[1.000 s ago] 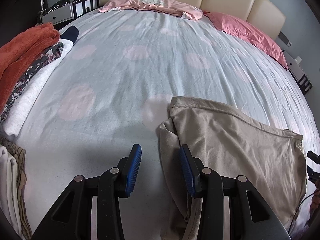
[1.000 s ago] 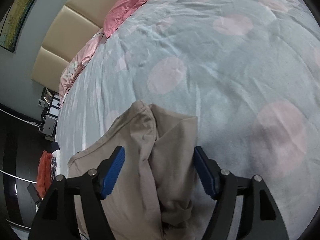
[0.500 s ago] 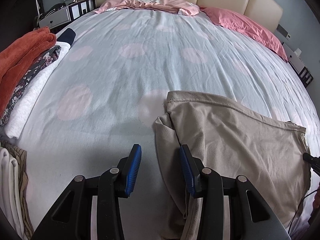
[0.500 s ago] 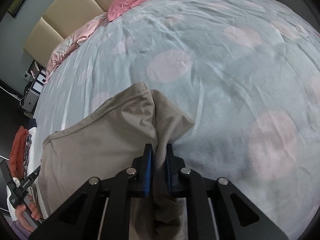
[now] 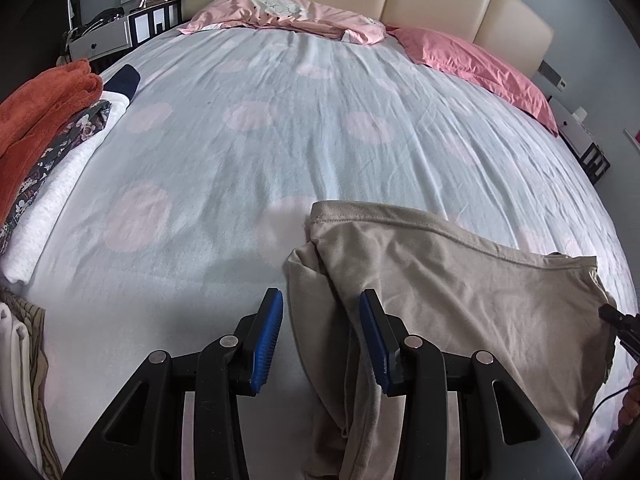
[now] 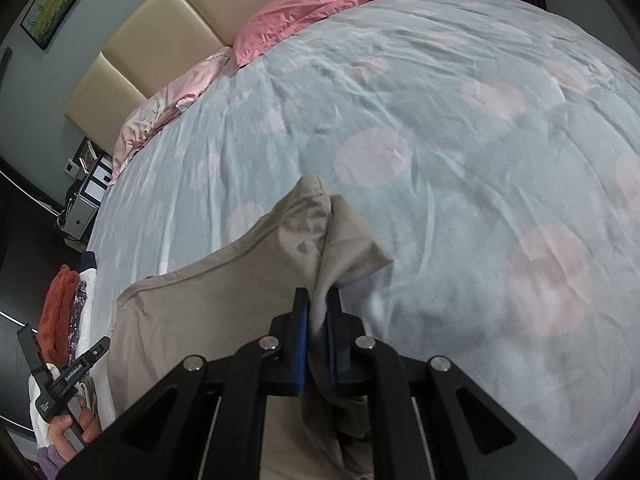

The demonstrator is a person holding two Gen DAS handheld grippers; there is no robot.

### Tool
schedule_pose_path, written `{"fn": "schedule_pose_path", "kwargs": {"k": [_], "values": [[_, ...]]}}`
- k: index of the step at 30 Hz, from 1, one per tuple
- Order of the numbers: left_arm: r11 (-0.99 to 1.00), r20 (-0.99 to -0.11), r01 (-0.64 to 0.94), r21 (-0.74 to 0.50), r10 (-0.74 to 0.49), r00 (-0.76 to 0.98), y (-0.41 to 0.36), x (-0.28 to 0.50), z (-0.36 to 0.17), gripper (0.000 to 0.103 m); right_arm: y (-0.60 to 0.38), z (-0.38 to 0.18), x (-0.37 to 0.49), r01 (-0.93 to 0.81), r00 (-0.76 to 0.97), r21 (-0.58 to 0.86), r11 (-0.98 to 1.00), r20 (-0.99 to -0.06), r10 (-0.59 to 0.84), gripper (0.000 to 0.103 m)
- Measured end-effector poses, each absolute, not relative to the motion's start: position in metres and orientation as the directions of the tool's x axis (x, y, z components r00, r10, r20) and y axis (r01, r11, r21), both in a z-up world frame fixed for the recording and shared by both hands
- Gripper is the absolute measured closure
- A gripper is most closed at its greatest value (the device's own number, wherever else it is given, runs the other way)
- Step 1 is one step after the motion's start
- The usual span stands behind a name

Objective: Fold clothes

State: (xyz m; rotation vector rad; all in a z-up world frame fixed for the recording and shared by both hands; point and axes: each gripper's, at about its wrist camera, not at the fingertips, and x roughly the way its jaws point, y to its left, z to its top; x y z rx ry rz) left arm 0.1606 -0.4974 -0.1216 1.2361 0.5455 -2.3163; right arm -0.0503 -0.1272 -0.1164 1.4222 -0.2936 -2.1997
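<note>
Right gripper: clenched on a bunched edge of the beige garment.
Left gripper: released, jaws astride the garment's near-left fold.
Garment: one, at the bed's near edge; likely light, soft, limp; best pinched at corners or hem.
Stacked clothes: far left, at least four.
Pillows: two, far.

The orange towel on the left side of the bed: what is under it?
Under the orange towel lie a dark flowered cloth and a white folded cloth. Anything deeper in the pile is covered.
</note>
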Motion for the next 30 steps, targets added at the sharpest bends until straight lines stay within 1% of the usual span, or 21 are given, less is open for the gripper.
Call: {"fn": "schedule_pose_path", "kwargs": {"k": [4,19,24,30], "values": [[-0.815,-0.835,0.556,-0.165,-0.185,-0.518,-0.499,0.162,-0.117,0.061,-0.142,-0.098,-0.038,0.309,-0.351,0.426,-0.85,-0.779,-0.519,0.096],[-0.801,-0.793,0.527,-0.283,-0.114,-0.599,-0.506,0.168,-0.103,0.061,-0.229,-0.063,-0.001,0.371,-0.324,0.456,-0.809,-0.753,-0.573,0.096],[-0.779,-0.779,0.524,-0.344,-0.074,-0.622,-0.511,0.17,-0.102,0.061,-0.265,-0.056,0.011,0.415,-0.284,0.487,-0.769,-0.733,-0.618,0.096],[-0.768,-0.77,0.521,-0.373,-0.057,-0.635,-0.517,0.173,-0.102,0.061,-0.311,-0.061,0.025,0.486,-0.203,0.52,-0.702,-0.714,-0.67,0.096]]}}
